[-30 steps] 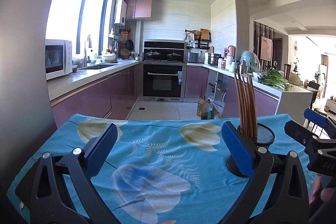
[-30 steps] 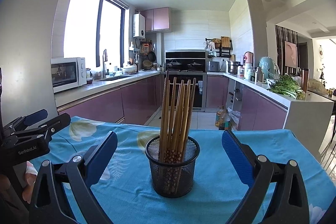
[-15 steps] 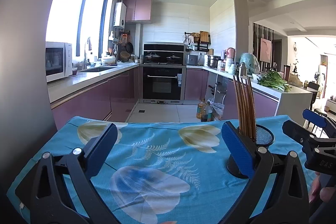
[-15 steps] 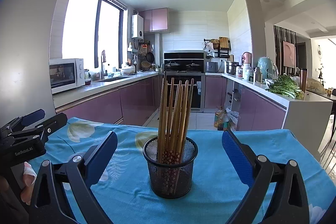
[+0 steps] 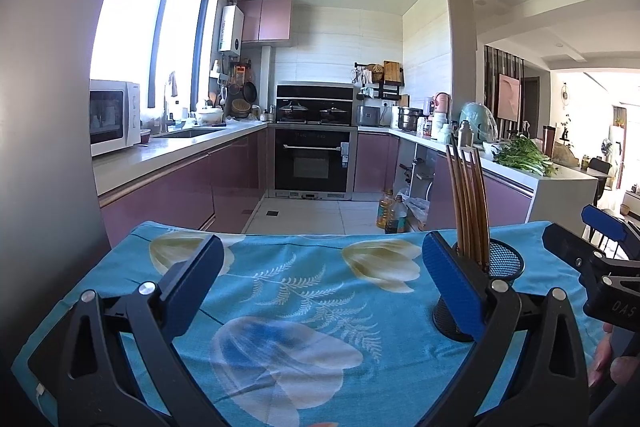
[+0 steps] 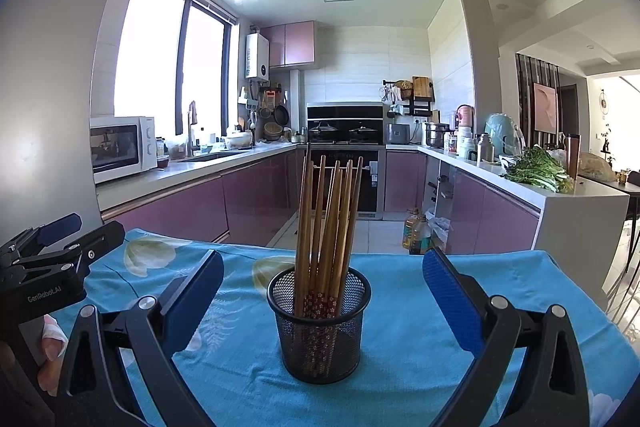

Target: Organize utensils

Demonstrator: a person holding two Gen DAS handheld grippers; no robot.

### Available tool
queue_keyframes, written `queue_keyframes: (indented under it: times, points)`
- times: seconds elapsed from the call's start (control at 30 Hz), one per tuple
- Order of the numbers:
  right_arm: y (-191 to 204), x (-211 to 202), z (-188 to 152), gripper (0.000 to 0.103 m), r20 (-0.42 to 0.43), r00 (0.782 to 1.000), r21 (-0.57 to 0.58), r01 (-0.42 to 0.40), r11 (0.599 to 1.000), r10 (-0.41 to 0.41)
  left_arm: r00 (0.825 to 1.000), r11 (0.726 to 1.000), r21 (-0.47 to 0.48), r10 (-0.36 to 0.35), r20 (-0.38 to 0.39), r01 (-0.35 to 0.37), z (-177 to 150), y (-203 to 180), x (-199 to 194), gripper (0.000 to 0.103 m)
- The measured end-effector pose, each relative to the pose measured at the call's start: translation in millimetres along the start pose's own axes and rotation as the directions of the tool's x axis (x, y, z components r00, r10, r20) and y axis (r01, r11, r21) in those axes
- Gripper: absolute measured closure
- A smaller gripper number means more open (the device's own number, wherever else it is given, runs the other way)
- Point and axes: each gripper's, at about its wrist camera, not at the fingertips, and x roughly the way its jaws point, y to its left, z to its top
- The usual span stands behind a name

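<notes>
A black mesh holder (image 6: 318,323) stands upright on the blue flowered tablecloth (image 6: 400,307), with several wooden chopsticks (image 6: 328,219) standing in it. My right gripper (image 6: 322,291) is open and empty, its jaws wide on either side of the holder, a little in front of it. My left gripper (image 5: 320,279) is open and empty over the cloth, left of the holder (image 5: 500,267), which its right finger partly hides. The chopsticks (image 5: 468,203) rise above that finger. Each gripper shows at the edge of the other's view.
The table ends just beyond the holder, with the kitchen floor (image 5: 304,215) behind. Purple cabinets and a counter (image 6: 180,175) run along the left, an oven (image 5: 314,163) at the back, a counter with greens (image 6: 536,171) at the right.
Both views have shifted slightly; the holder sits a little lower and closer in the right wrist view. Both grippers stay open and empty.
</notes>
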Motion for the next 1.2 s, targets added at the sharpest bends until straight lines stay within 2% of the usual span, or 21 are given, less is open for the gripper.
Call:
queue_keyframes:
  times: [1.2]
  points:
    - [0.7, -4.6, 0.8, 0.007, 0.026, 1.000, 0.007, 0.015, 1.000, -0.015, 1.000, 1.000, -0.002, 0.004, 0.005, -0.004, 2.4, 4.7, -2.0, 0.005]
